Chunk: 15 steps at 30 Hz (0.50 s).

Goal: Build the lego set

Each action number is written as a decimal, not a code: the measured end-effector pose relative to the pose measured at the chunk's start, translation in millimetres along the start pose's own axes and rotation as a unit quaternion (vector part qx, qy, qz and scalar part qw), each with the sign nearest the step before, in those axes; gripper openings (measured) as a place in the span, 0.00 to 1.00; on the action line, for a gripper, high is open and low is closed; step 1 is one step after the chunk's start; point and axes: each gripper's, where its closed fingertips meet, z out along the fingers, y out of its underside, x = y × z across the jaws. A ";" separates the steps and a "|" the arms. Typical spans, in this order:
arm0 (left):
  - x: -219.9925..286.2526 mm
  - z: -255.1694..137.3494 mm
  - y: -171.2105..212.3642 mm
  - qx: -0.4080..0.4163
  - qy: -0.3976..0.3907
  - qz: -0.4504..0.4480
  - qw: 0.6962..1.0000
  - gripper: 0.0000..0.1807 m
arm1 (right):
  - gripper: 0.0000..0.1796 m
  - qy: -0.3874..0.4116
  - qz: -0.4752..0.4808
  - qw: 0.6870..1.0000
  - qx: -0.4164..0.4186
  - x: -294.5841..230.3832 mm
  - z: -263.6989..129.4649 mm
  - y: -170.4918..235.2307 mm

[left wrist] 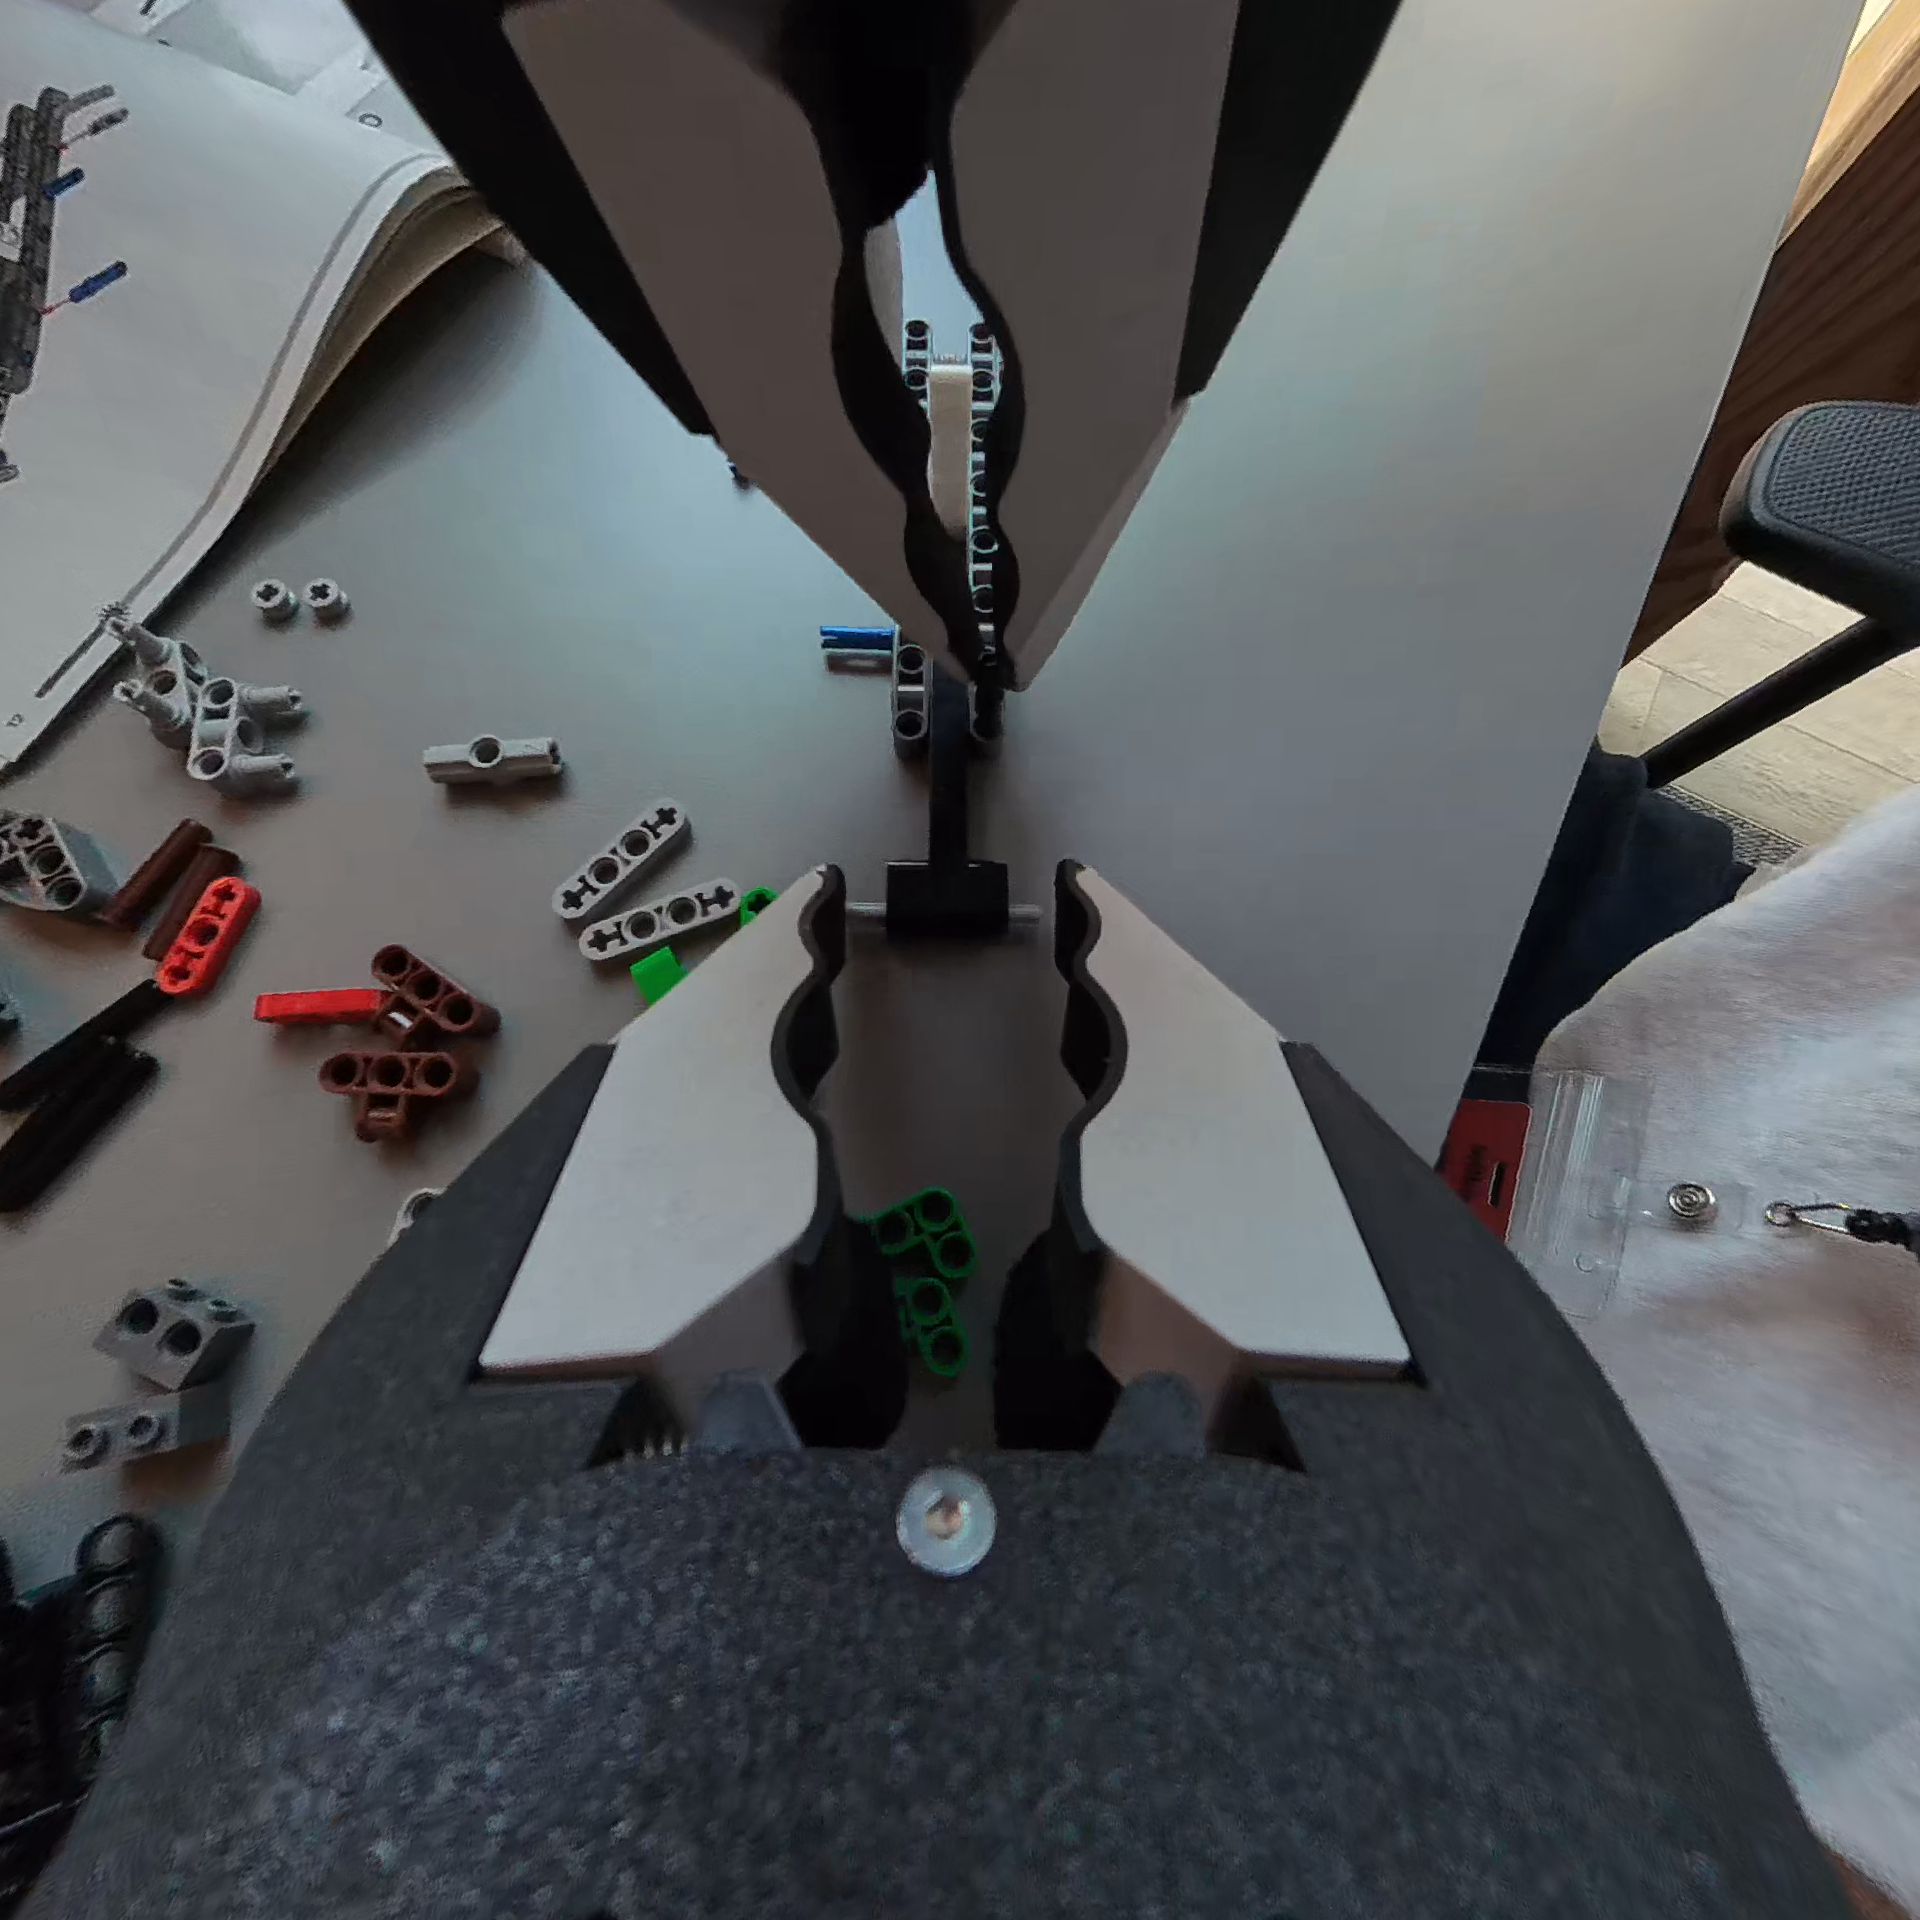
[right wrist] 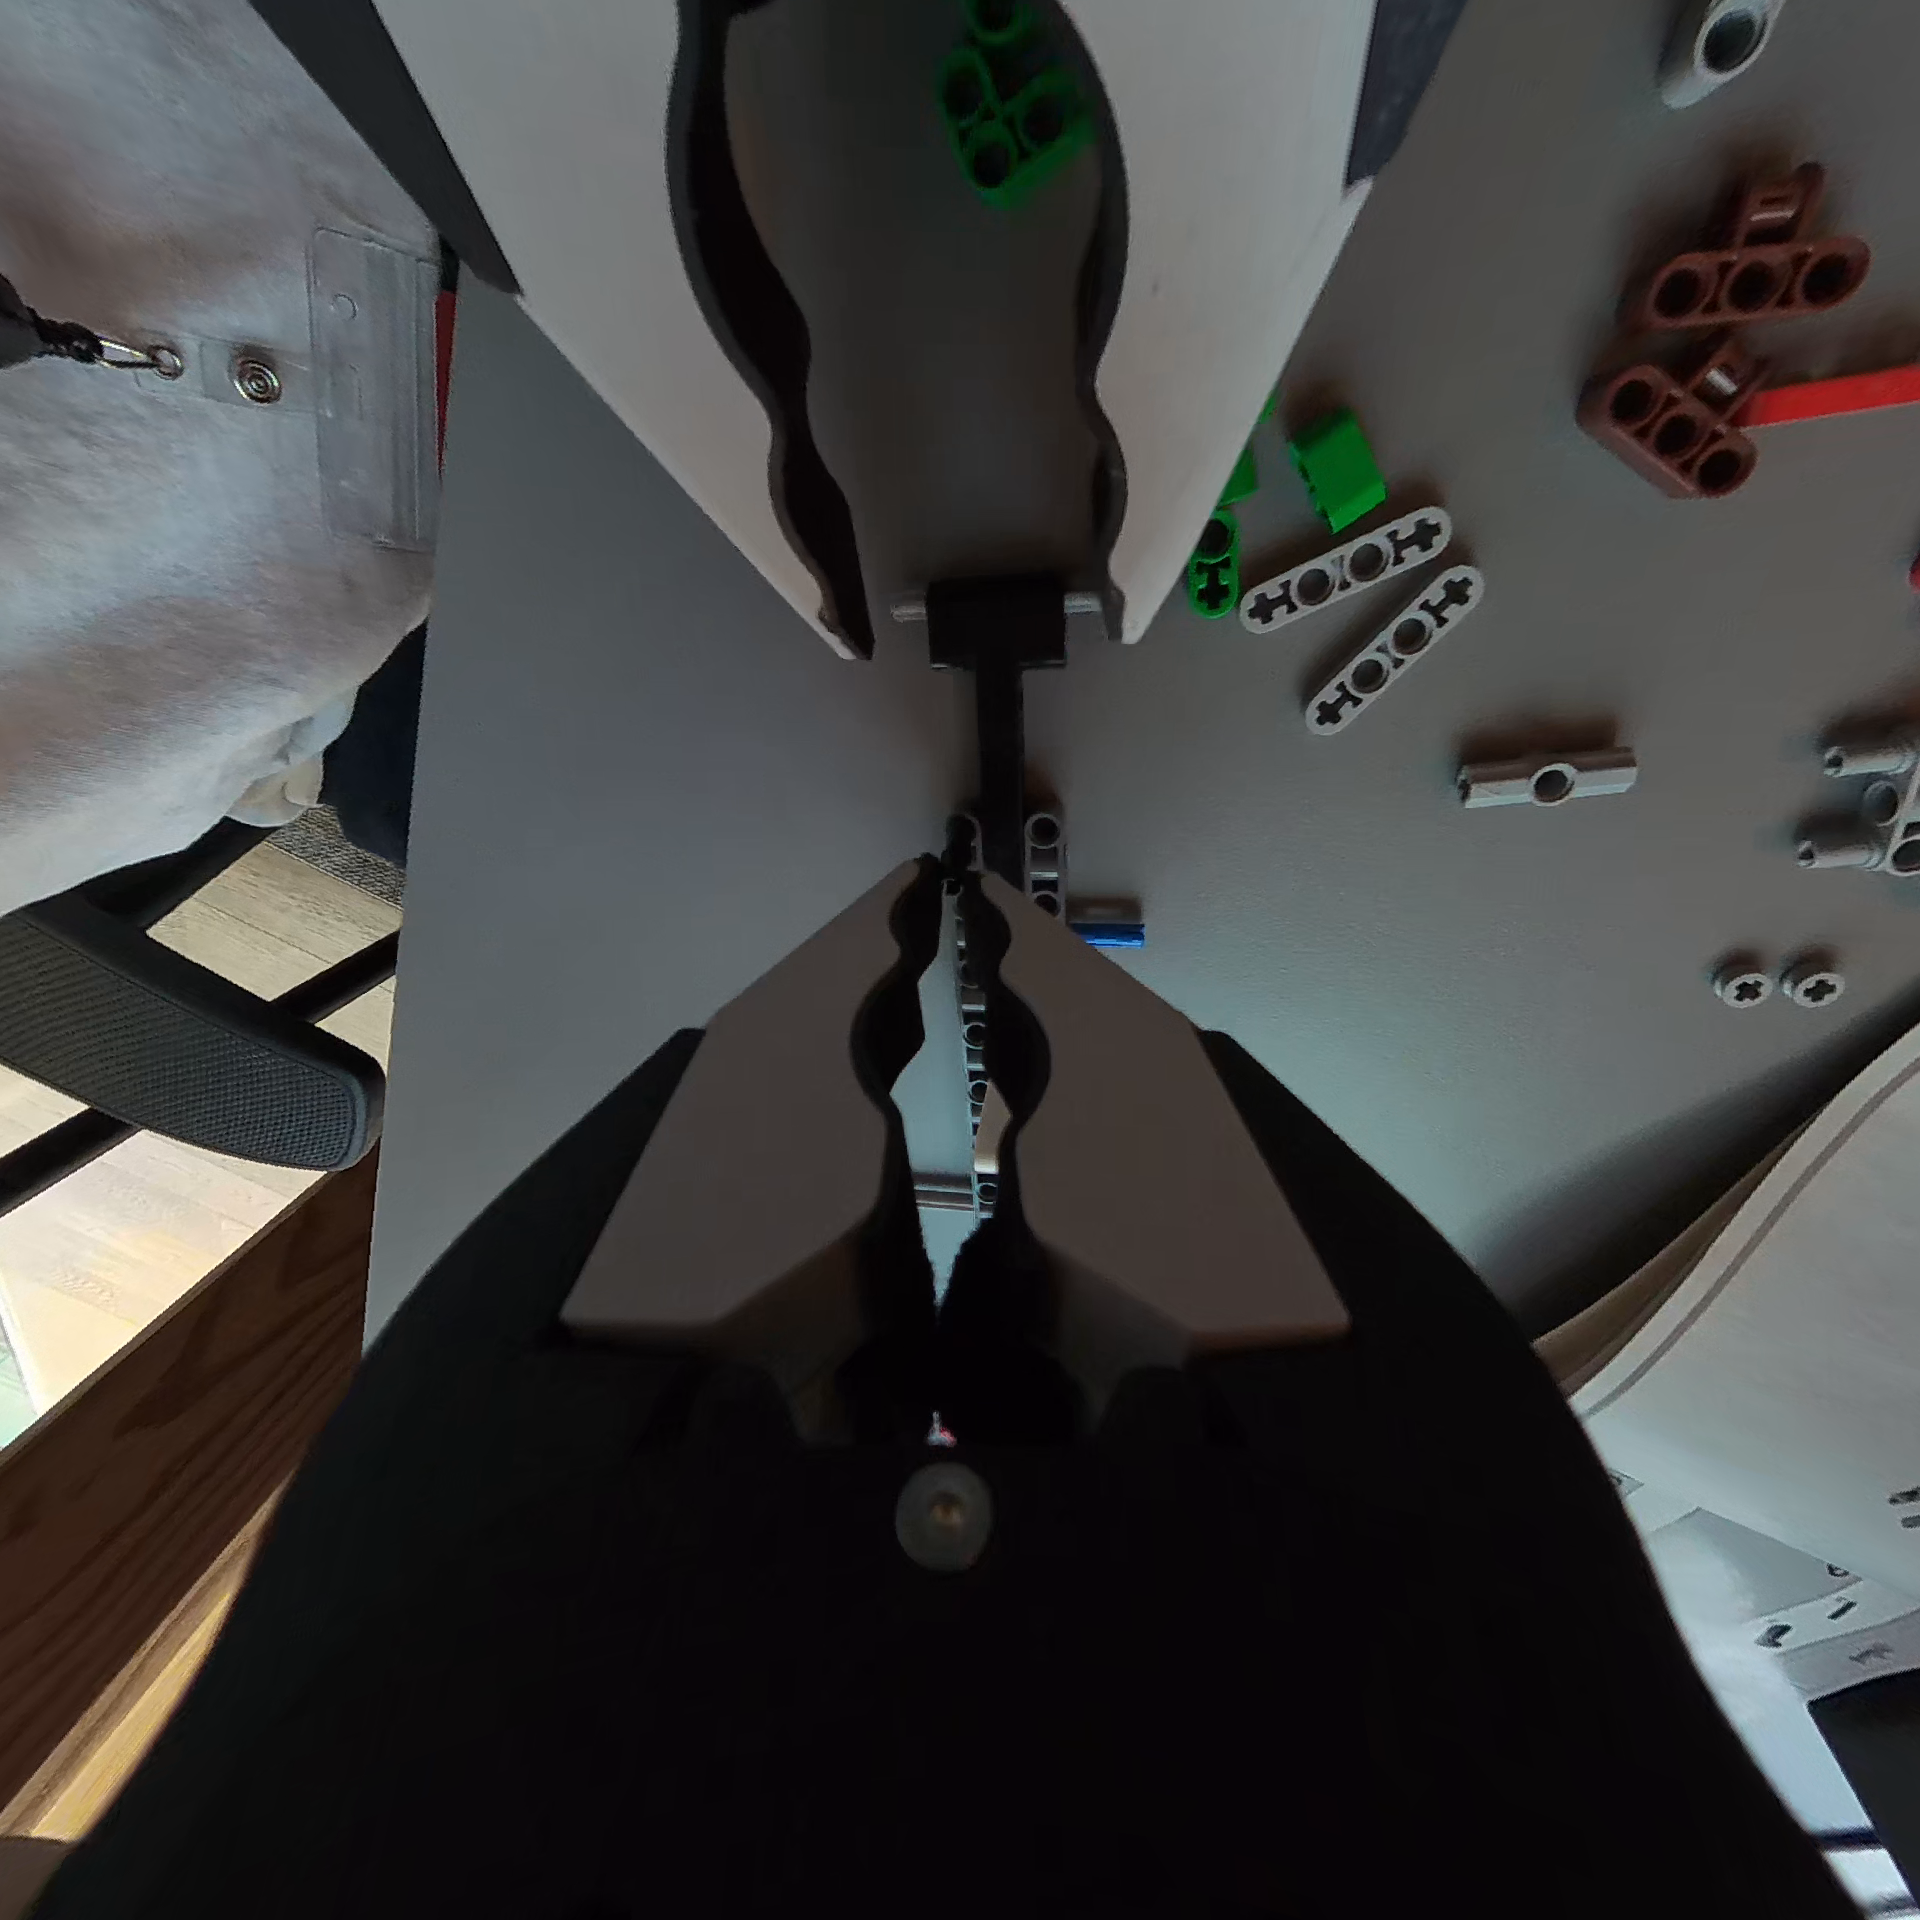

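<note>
My right gripper (right wrist: 956,873) is shut on a long grey beam assembly (right wrist: 971,1029) that carries a white piece and rests low over the grey table (right wrist: 675,727). A black T-shaped piece (right wrist: 997,623) with a thin grey axle through its head sticks out of the assembly's end. In the left wrist view my left gripper (left wrist: 945,899) is open, with its fingertips on either side of that black head (left wrist: 948,904). The axle ends sit close to the fingertips. The right gripper (left wrist: 987,675) comes in from the top, holding the assembly (left wrist: 977,499).
Loose parts lie left of my left gripper: grey thin liftarms (left wrist: 623,857), brown beams (left wrist: 416,1029), red pieces (left wrist: 208,935), grey connectors (left wrist: 208,707). Green beams (left wrist: 925,1278) lie between the left fingers. The instruction booklet (left wrist: 208,312) is far left. The table edge, a chair (left wrist: 1829,520) and a person's pale top (left wrist: 1766,1247) are right. The tips of one gripper are about 4 cm away from the tips of the other.
</note>
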 end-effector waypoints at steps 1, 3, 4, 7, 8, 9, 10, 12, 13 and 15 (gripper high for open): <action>-1.0 0.0 0.3 -0.001 -0.001 0.001 1.000 0.21 | 0.02 0.000 0.002 1.000 0.000 1.1 0.5 0.3; -1.5 -0.4 -0.1 0.001 -0.001 0.000 1.000 0.21 | 0.02 -0.001 0.006 1.000 -0.001 1.3 0.6 -0.2; -1.9 -0.9 0.2 0.002 -0.002 -0.001 1.000 0.21 | 0.02 0.000 0.010 1.000 -0.001 1.6 0.6 -0.9; -2.9 -5.7 -2.6 0.014 -0.012 -0.006 1.000 0.21 | 0.01 0.006 0.026 1.000 -0.010 1.0 1.6 -0.6; -1.6 -9.9 -5.2 0.022 -0.010 -0.015 1.000 0.21 | 0.02 0.012 0.027 0.999 -0.016 0.8 2.1 0.2; -1.0 -16.1 -8.6 0.034 -0.011 -0.027 0.999 0.22 | 0.02 0.017 0.027 0.999 -0.022 0.9 2.6 1.1; 0.9 -24.3 -12.6 0.052 -0.008 -0.039 0.998 0.23 | 0.02 0.022 0.026 0.999 -0.027 0.7 2.9 1.2; 2.0 -44.2 -16.6 0.088 -0.016 -0.059 0.994 0.23 | 0.02 0.025 0.024 0.999 -0.034 -0.7 3.9 -0.1; 0.7 -54.3 -15.4 0.101 -0.027 -0.064 0.992 0.23 | 0.02 0.029 0.022 0.999 -0.040 -0.6 4.1 -0.8; 0.1 -69.5 -8.1 0.112 -0.043 -0.070 0.990 0.23 | 0.02 0.036 0.018 0.998 -0.055 0.7 3.7 -3.1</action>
